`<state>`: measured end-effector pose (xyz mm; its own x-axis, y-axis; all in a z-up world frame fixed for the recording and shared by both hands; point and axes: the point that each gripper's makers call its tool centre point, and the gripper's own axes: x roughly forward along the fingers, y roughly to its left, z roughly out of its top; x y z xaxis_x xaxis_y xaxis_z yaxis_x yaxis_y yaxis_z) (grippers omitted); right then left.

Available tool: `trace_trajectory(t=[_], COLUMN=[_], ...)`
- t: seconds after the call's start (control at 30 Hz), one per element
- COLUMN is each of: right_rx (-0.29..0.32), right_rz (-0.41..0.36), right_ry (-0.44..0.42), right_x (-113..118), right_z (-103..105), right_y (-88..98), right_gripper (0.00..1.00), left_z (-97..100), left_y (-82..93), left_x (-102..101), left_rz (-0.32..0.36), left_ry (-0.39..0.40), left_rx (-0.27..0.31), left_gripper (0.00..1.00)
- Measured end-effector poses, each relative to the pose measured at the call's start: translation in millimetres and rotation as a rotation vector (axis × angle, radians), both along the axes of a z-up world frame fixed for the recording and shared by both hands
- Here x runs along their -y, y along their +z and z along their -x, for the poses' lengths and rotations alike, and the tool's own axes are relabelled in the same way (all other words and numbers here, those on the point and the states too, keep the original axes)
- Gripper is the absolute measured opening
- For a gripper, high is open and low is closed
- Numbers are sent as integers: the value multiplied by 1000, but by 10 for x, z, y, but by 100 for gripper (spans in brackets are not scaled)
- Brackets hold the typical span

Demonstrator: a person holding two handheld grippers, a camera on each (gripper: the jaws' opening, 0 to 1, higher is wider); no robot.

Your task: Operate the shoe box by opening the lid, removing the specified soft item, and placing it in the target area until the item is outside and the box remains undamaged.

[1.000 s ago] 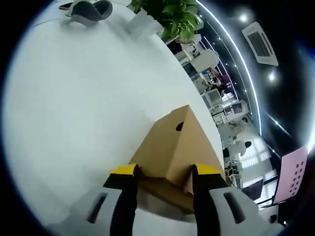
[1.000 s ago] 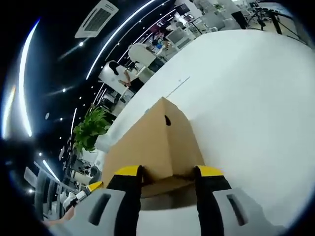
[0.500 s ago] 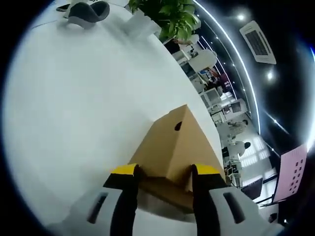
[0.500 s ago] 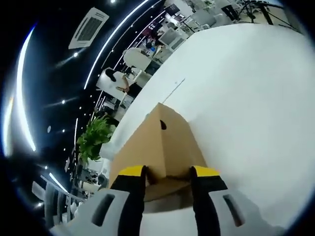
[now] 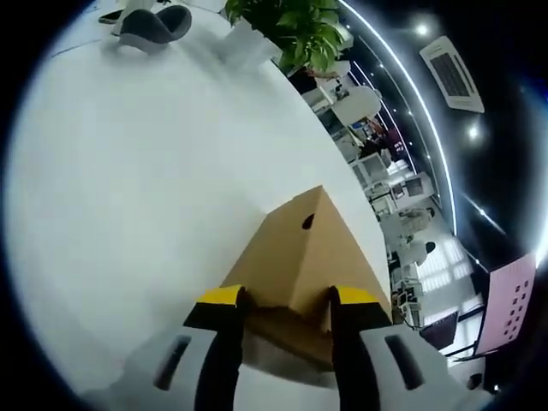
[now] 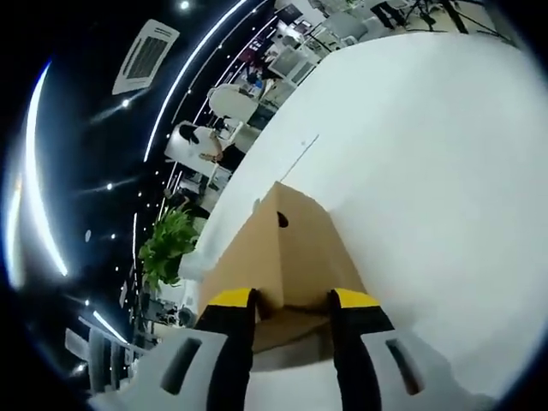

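A brown cardboard shoe box (image 5: 300, 257) lies on the white table (image 5: 145, 188), seen end-on, with a small round hole near its far top corner. My left gripper (image 5: 287, 301) is shut on the lid's near edge, yellow-tipped jaws pressing either side. A darker strip of the box base shows under the lid between the jaws. In the right gripper view the same box (image 6: 287, 253) runs away from me, and my right gripper (image 6: 291, 301) is shut on the lid edge at its end. The inside of the box is hidden.
A potted green plant (image 5: 295, 30) and a grey object (image 5: 154, 21) stand at the table's far edge. The plant (image 6: 167, 244) also shows beyond the table. White tabletop (image 6: 428, 163) spreads wide beside the box. Office desks and people lie beyond.
Both pairs of jaws have drawn slightly closer together on the lid edge. The right gripper view has tilted a little; the box has stayed in place.
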<state>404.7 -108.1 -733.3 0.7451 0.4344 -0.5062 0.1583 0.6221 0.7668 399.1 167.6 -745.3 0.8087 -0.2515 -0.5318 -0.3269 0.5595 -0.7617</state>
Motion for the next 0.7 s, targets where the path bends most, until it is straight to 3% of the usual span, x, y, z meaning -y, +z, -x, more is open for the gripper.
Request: trace_trajectory(t=[0.7], right_rx=[-29], right_rz=[-23], right_ry=[-19], right_x=[13], right_z=[-8], right_y=[89], right_gripper=[32], left_z=[3], left_y=[124], left_x=[1], left_rz=[-30], left_ry=[-25], left_rx=[8], left_gripper=[38])
